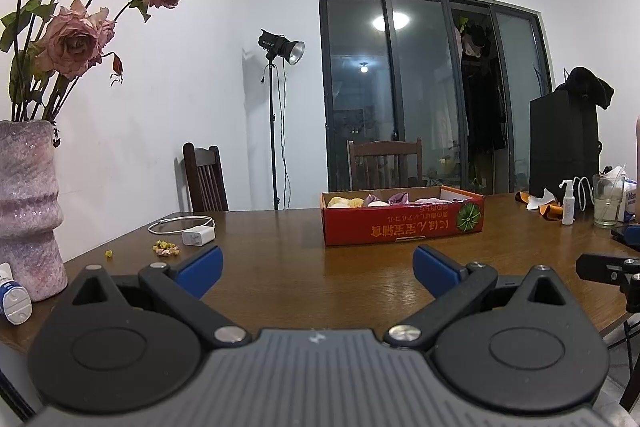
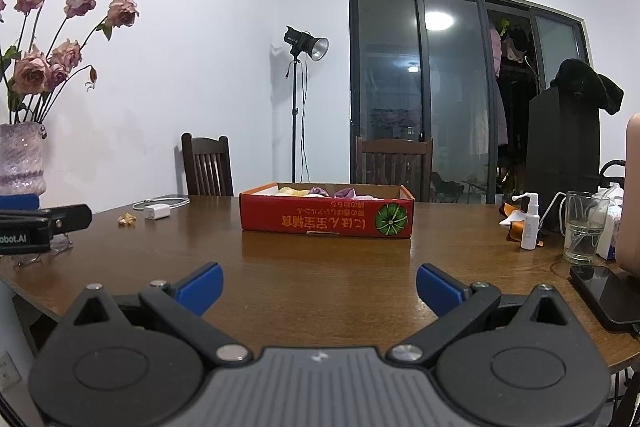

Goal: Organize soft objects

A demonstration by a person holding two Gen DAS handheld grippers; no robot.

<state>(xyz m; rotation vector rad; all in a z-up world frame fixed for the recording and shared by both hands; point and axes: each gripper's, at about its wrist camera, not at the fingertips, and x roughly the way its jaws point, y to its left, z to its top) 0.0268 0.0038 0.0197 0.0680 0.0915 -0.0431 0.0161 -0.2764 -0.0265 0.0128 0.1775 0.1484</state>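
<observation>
A red cardboard box (image 1: 402, 225) stands on the brown wooden table (image 1: 320, 279), also in the right wrist view (image 2: 326, 217). Soft yellow, purple and white items (image 1: 368, 201) lie inside it, with only their tops showing over the rim (image 2: 316, 191). My left gripper (image 1: 318, 269) is open and empty, hovering over the table's near edge, well short of the box. My right gripper (image 2: 319, 289) is open and empty, also well short of the box. Each gripper shows at the edge of the other's view.
A pink vase with dried roses (image 1: 28, 211) stands at the left. A white charger with cable (image 1: 198, 235) and small crumbs (image 1: 166, 249) lie left of the box. A spray bottle (image 2: 530, 223), a glass (image 2: 584, 227), a phone (image 2: 608, 293) and a black box (image 2: 562, 151) are at the right. Two chairs stand behind the table.
</observation>
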